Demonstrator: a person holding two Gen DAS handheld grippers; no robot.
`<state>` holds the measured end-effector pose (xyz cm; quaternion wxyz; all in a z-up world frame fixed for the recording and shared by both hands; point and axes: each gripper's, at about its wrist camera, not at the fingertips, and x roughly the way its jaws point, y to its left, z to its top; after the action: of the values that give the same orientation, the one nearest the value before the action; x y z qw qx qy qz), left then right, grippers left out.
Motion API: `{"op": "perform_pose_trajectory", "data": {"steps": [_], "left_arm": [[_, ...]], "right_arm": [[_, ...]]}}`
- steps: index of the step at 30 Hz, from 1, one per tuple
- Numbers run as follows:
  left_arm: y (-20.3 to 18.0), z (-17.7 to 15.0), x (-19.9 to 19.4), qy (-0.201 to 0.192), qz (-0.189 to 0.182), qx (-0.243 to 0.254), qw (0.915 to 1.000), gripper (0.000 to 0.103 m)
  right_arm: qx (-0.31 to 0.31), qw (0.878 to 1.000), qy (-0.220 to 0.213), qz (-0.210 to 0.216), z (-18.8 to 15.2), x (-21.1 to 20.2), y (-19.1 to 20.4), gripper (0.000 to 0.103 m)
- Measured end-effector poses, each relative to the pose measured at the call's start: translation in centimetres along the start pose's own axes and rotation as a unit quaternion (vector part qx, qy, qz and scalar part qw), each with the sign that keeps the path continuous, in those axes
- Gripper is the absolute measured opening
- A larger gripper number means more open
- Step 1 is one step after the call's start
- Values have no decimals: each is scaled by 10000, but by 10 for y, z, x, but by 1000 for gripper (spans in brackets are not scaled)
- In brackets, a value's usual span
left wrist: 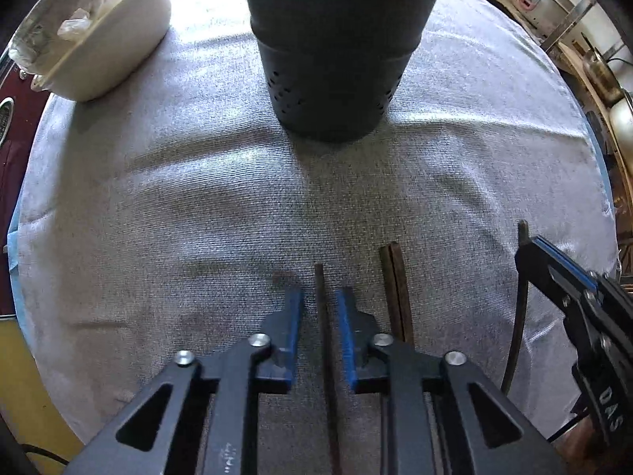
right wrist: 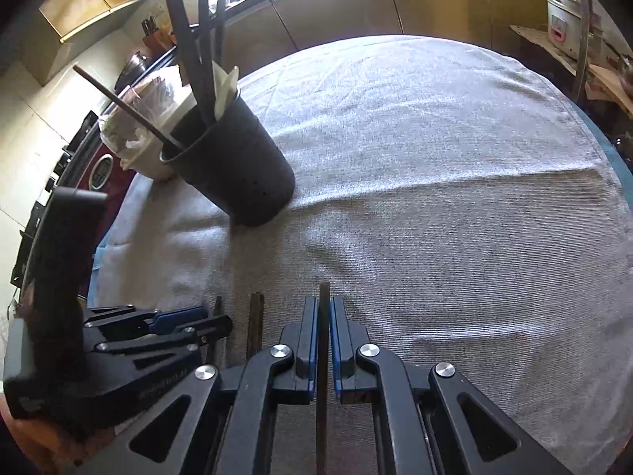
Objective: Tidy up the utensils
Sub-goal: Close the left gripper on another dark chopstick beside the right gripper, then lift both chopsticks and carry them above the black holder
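Chopsticks lie on a grey cloth [left wrist: 158, 206] covering the round table: one dark stick [left wrist: 321, 316] runs between the blue pads of the left gripper [left wrist: 319, 328], whose jaws stand slightly apart with a sliver of gap on each side of it, and a pair [left wrist: 397, 293] lies just to its right. The right gripper [right wrist: 324, 340] is clamped tight on another thin dark stick [right wrist: 324, 297], its tip poking out past the pads. Beyond them a black perforated utensil holder [left wrist: 336, 59] stands upright, already holding several sticks and pale utensils, next to a white tub [left wrist: 107, 39].
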<state>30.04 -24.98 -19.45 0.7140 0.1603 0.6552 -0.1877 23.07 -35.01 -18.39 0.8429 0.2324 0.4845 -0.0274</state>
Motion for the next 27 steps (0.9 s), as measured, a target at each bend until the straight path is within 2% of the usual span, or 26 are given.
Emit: {"op": "perform_pose_trajectory", "data": {"steps": [6, 8, 12, 23, 27], "left_arm": [[0, 24, 3, 336, -79, -138, 9993, 6], [11, 26, 2, 403, -52, -124, 9991, 5], [10, 35, 6, 431, 3, -138, 9990, 5], [10, 17, 8, 203, -151, -302, 9992, 4], [17, 8, 13, 247, -275, -329, 9988, 4]], "right_arm": [[40, 9999, -71, 87, -3, -8, -4, 6], [57, 9999, -62, 91, -5, -9, -7, 6], [130, 9998, -47, 109, -6, -11, -11, 6], [168, 9998, -27, 58, -13, -17, -11, 6], [133, 9999, -39, 16, -18, -19, -9, 6]]}}
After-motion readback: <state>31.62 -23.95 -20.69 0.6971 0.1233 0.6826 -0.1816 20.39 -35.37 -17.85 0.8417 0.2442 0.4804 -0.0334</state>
